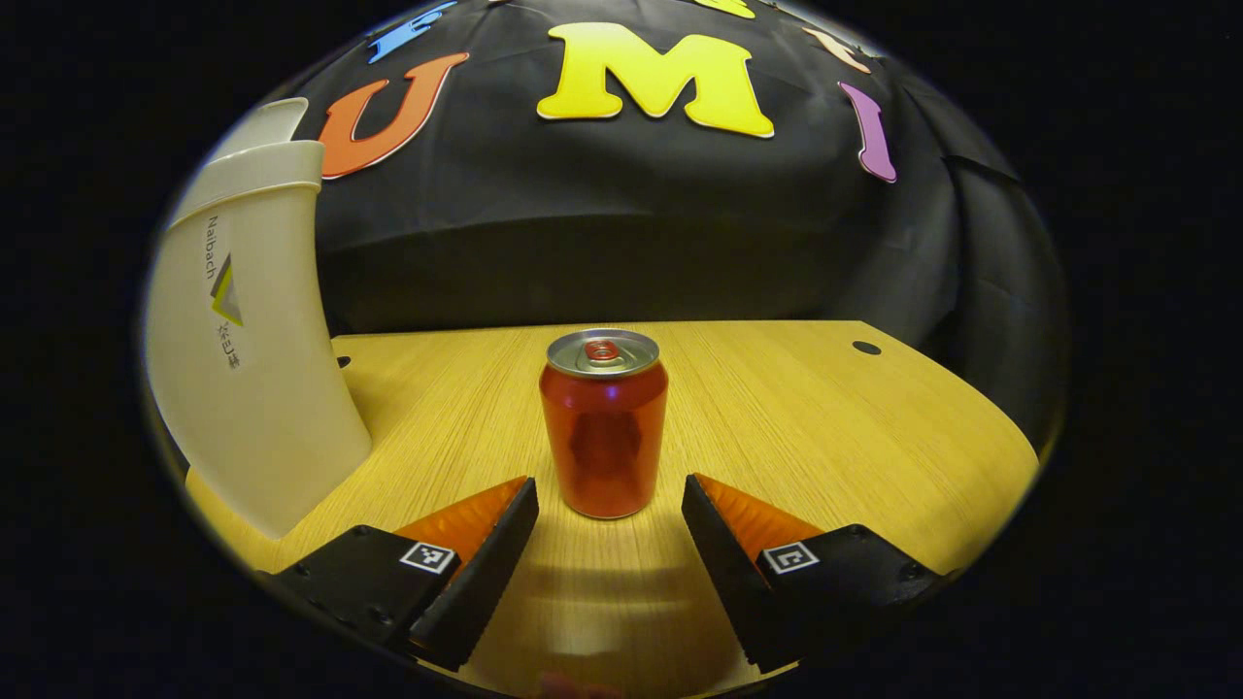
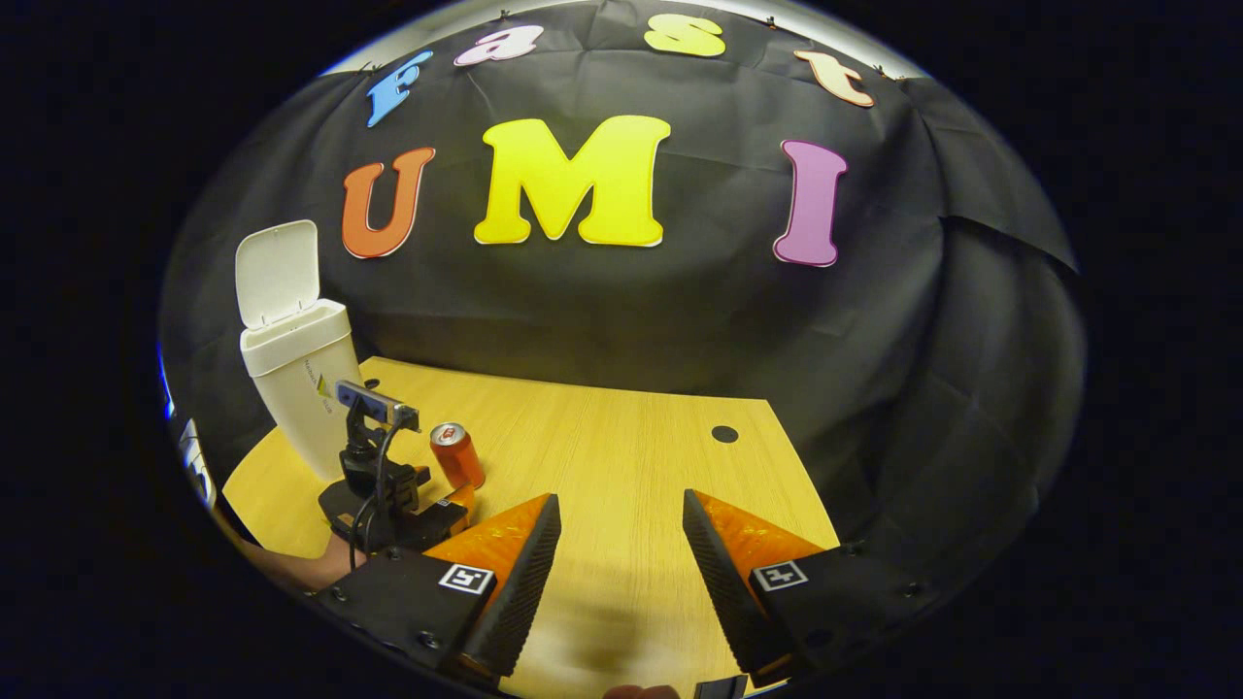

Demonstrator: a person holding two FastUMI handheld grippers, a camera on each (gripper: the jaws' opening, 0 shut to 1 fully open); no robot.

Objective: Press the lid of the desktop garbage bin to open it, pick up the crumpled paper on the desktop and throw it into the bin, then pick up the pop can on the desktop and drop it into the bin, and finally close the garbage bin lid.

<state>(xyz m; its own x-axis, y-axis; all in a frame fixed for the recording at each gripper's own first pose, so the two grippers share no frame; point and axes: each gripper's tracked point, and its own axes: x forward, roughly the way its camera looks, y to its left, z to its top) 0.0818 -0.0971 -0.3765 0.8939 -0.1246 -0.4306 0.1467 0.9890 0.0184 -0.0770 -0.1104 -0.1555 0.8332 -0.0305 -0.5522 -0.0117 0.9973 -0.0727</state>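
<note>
Left tool (image 1: 610, 505) spread, can (image 1: 603, 422) just ahead between its tips; bin (image 2: 296, 374) left of can, lid up; right tool (image 2: 621, 529) spread.

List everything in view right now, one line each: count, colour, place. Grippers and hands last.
pop can: one, red with a silver top, upright on the desk, ahead of the left gripper's open fingers.
garbage bin: one, off-white, lid raised, at the desk's far left.
desk: one, light wood, with dark round holes.
booth wall: one, black cloth, behind the desk.
left gripper: one, open, facing the can.
right gripper: one, open, over bare desk.
hand: one, holding the left gripper, in the right gripper view.
</note>
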